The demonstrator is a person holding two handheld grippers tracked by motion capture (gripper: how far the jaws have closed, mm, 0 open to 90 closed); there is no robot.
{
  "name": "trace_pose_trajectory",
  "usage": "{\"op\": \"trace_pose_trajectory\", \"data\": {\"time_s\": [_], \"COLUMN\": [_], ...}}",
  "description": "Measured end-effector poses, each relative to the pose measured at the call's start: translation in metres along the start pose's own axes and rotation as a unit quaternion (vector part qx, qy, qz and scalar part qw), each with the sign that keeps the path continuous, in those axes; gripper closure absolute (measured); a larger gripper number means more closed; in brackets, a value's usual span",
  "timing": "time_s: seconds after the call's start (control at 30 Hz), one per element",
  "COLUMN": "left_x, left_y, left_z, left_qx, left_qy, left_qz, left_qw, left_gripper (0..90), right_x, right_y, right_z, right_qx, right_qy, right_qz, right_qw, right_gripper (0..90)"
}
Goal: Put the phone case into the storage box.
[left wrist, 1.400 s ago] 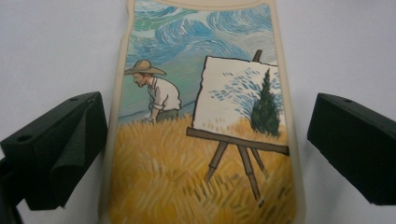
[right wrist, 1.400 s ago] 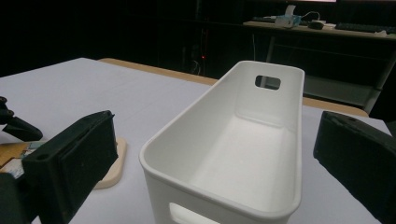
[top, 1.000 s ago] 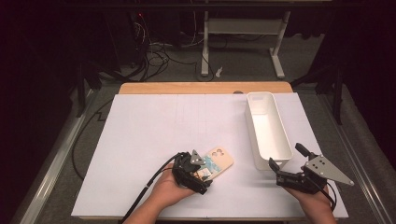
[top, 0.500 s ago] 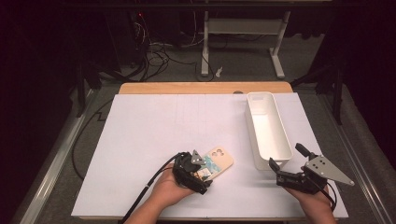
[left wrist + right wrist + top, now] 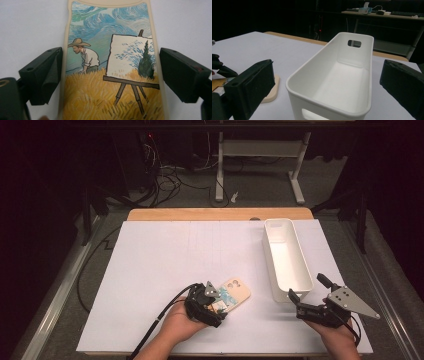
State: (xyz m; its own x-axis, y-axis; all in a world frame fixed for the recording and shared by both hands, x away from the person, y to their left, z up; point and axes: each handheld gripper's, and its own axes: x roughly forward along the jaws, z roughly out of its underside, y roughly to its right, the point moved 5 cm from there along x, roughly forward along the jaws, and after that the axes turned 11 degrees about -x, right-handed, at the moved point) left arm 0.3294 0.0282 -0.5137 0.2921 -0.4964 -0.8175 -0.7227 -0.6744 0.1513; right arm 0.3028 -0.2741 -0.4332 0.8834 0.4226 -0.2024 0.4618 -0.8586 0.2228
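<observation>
White table (image 5: 165, 270): left claw (image 5: 110, 75) spread astride painted phone case (image 5: 112, 62); right claw (image 5: 324, 82) spread before white bin (image 5: 342, 75).

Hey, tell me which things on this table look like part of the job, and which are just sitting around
Likely in the job:
- phone case, lying between the open left gripper's jaws
- white bin, empty, facing the open right gripper

Just around:
- cables on the floor beyond the table
- white desk frame behind
</observation>
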Motion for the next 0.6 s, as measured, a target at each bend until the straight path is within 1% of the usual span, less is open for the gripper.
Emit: {"op": "trace_pose_trajectory", "data": {"time_s": [0.07, 0.2, 0.4, 0.43, 0.47, 0.5, 0.6], "left_x": [-0.0001, -0.0002, -0.0006, -0.0006, -0.0006, -0.0004, -0.0002], "left_y": [0.0007, 0.0007, 0.0008, 0.0008, 0.0008, 0.0012, 0.0014], "left_z": [-0.0008, -0.0010, -0.0027, -0.0038, -0.0038, -0.0048, -0.0052], "left_qx": [0.000, 0.000, -0.001, 0.001, 0.001, 0.001, 0.001], "left_qy": [-0.003, -0.004, -0.016, -0.023, -0.023, -0.029, -0.031], "left_qz": [-0.005, -0.005, -0.004, -0.005, -0.005, -0.006, -0.008], "left_qw": [1.0000, 1.0000, 0.9999, 0.9997, 0.9997, 0.9996, 0.9995], "left_gripper": [10.7, 10.9, 11.2, 11.2, 11.1, 11.1, 10.7], "right_x": [-0.0001, -0.0002, -0.0003, -0.0004, -0.0004, -0.0003, -0.0002], "right_y": [0.0003, 0.0006, 0.0009, 0.0008, 0.0007, 0.0007, 0.0007], "right_z": [-0.0001, -0.0001, 0.0001, 0.0000, 0.0000, -0.0001, 0.0000], "right_qx": [0.000, 0.001, 0.001, 0.001, 0.001, 0.001, 0.001], "right_qy": [0.000, 0.001, 0.000, 0.000, 0.000, 0.000, 0.000], "right_qz": [0.000, 0.000, 0.000, 0.000, 0.000, 0.000, 0.000], "right_qw": [1.0000, 1.0000, 1.0000, 1.0000, 1.0000, 1.0000, 1.0000], "right_gripper": [0.1, 0.1, 0.1, 0.1, 0.1, 0.1, 0.2]}}
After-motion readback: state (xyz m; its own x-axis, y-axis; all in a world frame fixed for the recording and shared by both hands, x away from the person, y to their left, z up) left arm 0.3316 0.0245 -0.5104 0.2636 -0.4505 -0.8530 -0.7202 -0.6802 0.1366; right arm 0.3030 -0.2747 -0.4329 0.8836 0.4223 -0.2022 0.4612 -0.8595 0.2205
